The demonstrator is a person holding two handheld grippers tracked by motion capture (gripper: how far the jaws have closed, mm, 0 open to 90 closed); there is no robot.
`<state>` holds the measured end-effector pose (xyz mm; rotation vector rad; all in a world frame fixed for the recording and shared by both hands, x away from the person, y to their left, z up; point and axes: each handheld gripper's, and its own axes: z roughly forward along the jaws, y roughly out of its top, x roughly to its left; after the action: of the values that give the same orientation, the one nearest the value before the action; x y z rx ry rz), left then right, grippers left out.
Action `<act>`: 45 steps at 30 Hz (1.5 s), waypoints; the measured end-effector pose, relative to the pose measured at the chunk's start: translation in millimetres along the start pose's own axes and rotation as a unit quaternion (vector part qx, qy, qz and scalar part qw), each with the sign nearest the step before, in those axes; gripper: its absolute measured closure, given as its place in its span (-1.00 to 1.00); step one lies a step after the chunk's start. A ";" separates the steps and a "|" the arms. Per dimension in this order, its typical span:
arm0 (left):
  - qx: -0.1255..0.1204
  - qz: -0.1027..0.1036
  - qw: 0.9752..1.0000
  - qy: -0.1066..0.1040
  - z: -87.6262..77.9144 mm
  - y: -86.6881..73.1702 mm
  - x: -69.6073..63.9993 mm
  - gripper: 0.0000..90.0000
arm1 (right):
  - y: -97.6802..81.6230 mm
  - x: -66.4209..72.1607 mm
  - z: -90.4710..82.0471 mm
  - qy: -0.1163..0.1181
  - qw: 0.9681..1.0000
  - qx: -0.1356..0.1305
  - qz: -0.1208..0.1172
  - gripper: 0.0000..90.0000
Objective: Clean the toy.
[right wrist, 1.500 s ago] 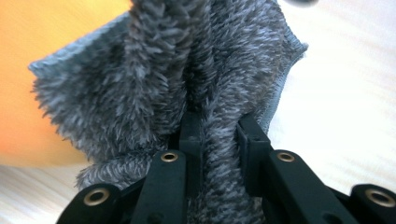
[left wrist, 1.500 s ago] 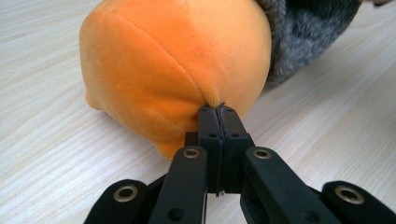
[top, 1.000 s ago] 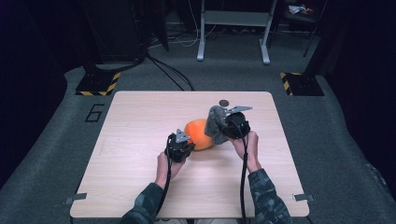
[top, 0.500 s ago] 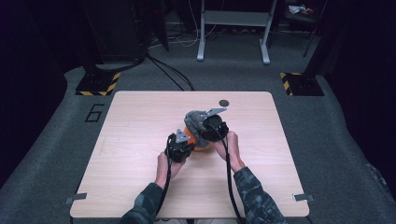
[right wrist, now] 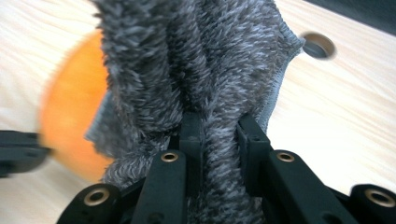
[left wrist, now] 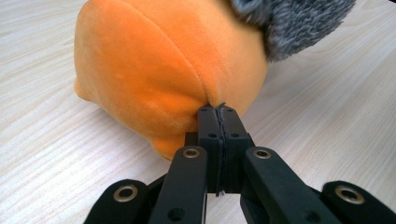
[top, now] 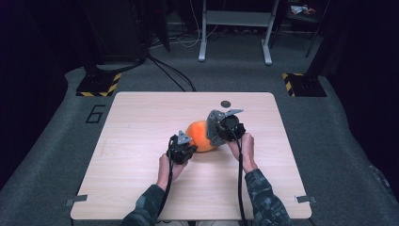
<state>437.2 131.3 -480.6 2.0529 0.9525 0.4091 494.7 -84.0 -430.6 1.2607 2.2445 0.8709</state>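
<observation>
An orange plush ball [top: 199, 135] lies on the middle of the wooden table [top: 141, 117]. My left gripper [top: 189, 149] touches its near left side. In the left gripper view the jaws [left wrist: 218, 116] are shut on a pinch of the orange plush [left wrist: 154, 60] at its seam. My right gripper [top: 214, 133] is at the ball's right side. It [right wrist: 219, 128] is shut on a fold of grey furry fabric [right wrist: 196, 70] that hangs over the orange plush [right wrist: 70, 121]. The grey fur [left wrist: 289, 23] drapes over the plush's top right in the left gripper view.
A small round dark hole [top: 226, 104] sits in the table behind the ball, also close beyond the fur as the hole [right wrist: 317, 45] in the right gripper view. Dark carpet, a table frame [top: 235, 28] and cables lie beyond the far edge.
The right gripper drew the grey fur left over the ball half a second ago, then moved back right, baring the orange again. The left gripper stayed put.
</observation>
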 end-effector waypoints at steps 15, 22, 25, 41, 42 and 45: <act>0.000 -0.003 1.000 -0.003 1.0 -0.1 1.6 0.99 | -30.0 -26.2 38.7 -0.011 0.997 0.069 0.045 0.68; -0.003 -0.008 1.000 -0.004 0.6 -0.6 3.9 0.99 | -40.1 -32.1 37.9 -0.010 0.995 0.082 0.052 0.68; -0.002 -0.007 1.000 -0.006 0.5 -0.4 4.3 0.99 | -33.3 -31.1 17.8 -0.018 0.997 0.057 0.048 0.68; -0.009 -0.006 1.000 0.004 -0.5 -0.1 5.5 0.95 | 5.1 10.8 0.7 0.001 1.000 0.006 -0.013 0.68; -0.010 -0.006 1.000 0.005 -0.5 -0.1 5.1 0.92 | 6.0 11.3 0.9 -0.001 1.000 0.006 -0.012 0.68; -0.010 -0.005 1.000 0.009 -1.7 -0.9 3.0 0.76 | 8.3 10.9 2.7 -0.004 1.000 0.008 -0.006 0.68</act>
<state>437.9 134.9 -480.5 2.0287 0.9662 0.4306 496.0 -70.5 -427.3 1.2534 2.2553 0.8429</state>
